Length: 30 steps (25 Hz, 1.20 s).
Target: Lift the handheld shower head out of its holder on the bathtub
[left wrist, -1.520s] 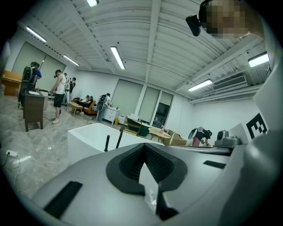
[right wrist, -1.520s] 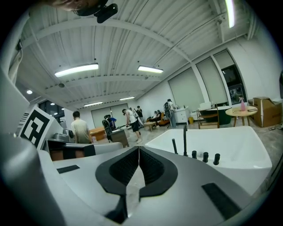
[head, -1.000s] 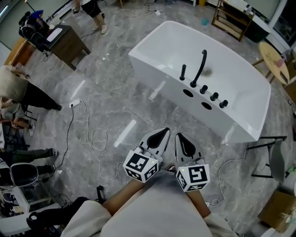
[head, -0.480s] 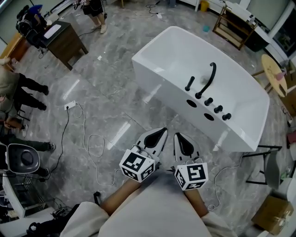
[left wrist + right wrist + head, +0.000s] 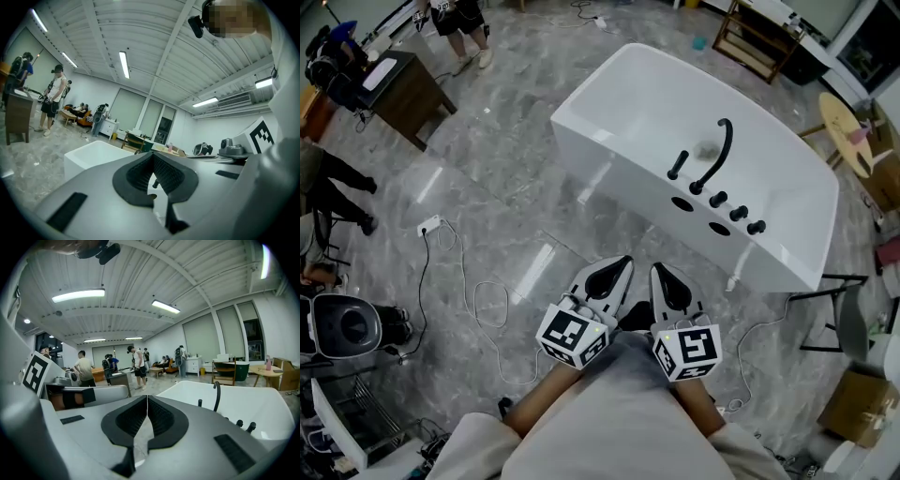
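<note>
Where the head view shows them at its lower centre, the left gripper (image 5: 623,264) and the right gripper (image 5: 661,270) are held side by side, well apart from the bathtub (image 5: 614,178). Each is clenched, with nothing between its jaws. Beyond them, on the near rim of the tub, the handheld shower head (image 5: 678,165) is seated in its holder. It is a short black rod whose long axis is upright, with its top pointing up. Just to its right a curved spout (image 5: 717,150) and a row of knobs (image 5: 738,214) are seen. Its upright stance is shown plainly only in the right gripper view, while floor cables (image 5: 483,300) are shown only from above. Farther off, people (image 5: 136,364) are seen standing.
</note>
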{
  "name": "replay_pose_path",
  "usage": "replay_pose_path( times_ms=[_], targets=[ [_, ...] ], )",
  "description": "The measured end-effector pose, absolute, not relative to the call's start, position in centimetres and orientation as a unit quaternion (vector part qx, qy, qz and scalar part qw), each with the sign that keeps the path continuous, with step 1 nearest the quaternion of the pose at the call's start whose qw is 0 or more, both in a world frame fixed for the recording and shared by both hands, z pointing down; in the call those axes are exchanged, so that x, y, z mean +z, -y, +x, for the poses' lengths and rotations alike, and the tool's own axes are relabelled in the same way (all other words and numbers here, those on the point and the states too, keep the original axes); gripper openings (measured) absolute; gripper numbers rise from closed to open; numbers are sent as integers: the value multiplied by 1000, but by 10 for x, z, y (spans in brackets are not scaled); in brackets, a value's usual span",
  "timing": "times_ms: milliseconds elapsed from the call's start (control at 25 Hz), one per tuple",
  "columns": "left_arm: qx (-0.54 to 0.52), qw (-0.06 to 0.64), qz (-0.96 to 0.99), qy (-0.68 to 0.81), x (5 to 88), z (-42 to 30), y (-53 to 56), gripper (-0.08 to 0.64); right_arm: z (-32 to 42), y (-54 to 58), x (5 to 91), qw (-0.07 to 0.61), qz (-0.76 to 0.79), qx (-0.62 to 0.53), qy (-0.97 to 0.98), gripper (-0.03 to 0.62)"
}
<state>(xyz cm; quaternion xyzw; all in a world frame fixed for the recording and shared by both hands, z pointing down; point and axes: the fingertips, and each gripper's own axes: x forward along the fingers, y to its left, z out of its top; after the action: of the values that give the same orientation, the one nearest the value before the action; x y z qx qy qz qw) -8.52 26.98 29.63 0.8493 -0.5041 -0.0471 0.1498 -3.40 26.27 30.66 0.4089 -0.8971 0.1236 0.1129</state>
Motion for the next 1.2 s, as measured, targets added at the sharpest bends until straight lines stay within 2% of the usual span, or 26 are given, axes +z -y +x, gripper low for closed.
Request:
replay_pose_path(
  times_ms=[400, 920, 1200],
  targets=[
    [-28, 129, 877, 462, 296, -55, -218, 5, -14, -214, 309, 93, 438, 134, 884, 18],
    [-31, 181, 882, 435, 302, -25, -106, 5, 14, -96, 309, 80, 446, 146, 880, 18],
    [-19, 173, 876, 449, 304, -10, -52, 5, 33, -38, 309, 67, 439, 148, 884, 18]
  ],
)
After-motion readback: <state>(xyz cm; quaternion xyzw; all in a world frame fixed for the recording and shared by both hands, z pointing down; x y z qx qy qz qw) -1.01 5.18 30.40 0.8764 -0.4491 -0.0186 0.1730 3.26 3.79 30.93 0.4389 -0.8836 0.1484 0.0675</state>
